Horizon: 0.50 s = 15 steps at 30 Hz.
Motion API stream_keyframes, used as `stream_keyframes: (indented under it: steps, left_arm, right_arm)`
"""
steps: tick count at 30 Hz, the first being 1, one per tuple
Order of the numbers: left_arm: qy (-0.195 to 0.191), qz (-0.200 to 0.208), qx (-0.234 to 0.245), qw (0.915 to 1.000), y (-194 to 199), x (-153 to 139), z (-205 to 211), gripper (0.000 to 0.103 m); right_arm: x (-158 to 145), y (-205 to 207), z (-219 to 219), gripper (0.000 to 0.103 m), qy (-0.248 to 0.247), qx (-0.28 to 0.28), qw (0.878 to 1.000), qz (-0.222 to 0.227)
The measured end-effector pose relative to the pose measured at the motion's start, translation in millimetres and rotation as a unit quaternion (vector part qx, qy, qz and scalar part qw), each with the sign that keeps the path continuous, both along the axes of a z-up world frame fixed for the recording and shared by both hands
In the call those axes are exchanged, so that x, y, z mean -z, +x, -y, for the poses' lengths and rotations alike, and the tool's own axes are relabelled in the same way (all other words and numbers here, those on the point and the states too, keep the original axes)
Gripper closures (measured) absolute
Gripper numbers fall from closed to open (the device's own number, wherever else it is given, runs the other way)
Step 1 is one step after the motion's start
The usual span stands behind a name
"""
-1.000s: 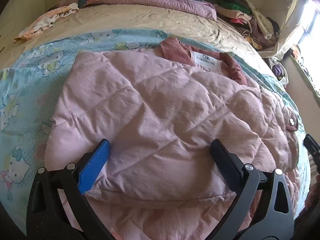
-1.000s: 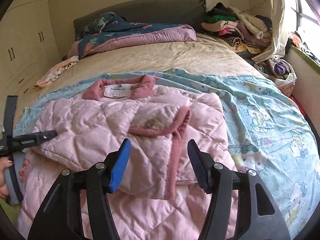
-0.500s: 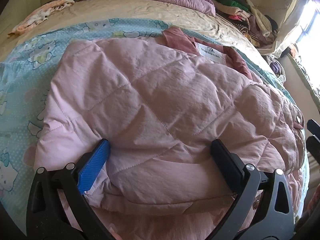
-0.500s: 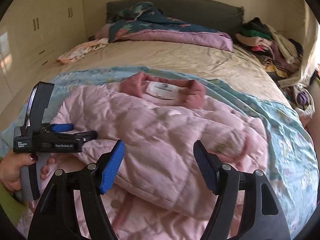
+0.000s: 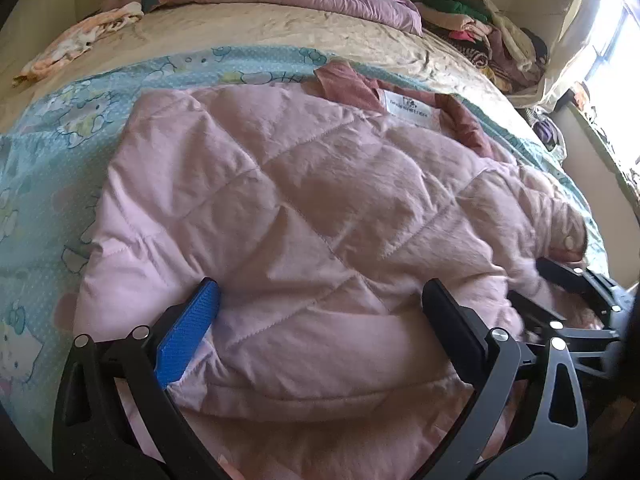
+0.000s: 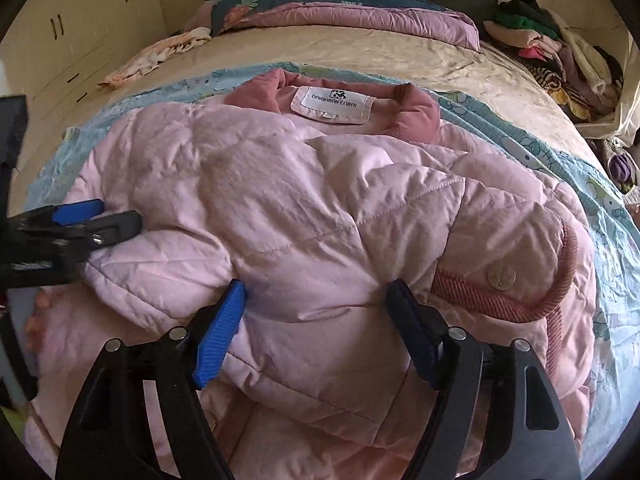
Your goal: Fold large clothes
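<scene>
A pink quilted jacket lies on the bed, sleeves folded across its body, darker pink collar and white label at the far end. My left gripper is open, its fingers straddling the folded sleeve at the jacket's left side. My right gripper is open and straddles the other folded sleeve near the ribbed cuff with a snap button. The left gripper also shows in the right wrist view; the right gripper also shows in the left wrist view.
A light blue cartoon-print sheet lies under the jacket on a beige bedspread. A purple and floral quilt lies at the headboard. A clothes pile sits at the far right. Cupboards stand at left.
The right gripper has moved left and closer over the folded jacket, and the cuffed sleeve now lies to its right. The left gripper pulled back slightly. Both stayed open.
</scene>
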<state>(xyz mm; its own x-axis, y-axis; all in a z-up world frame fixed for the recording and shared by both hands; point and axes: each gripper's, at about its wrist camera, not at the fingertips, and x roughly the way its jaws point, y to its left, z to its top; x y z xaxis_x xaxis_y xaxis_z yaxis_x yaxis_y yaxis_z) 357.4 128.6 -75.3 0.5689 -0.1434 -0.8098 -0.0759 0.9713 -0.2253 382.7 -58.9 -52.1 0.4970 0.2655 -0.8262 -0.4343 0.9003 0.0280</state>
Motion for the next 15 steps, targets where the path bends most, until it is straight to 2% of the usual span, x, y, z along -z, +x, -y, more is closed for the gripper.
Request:
stream_keyframes:
  steps: [7,15]
  left_arm:
    - [0.004,0.016,-0.008,0.9998,-20,-15,2,0.009]
    - [-0.002,0.030,-0.019,0.9994,-34,-22,-1,0.009]
  right_arm:
    - [2,-8,7,0.030,0.016,0.019,1.000,0.010]
    - [-12,-29,15,0.030,0.030,0.037,0.999,0.009]
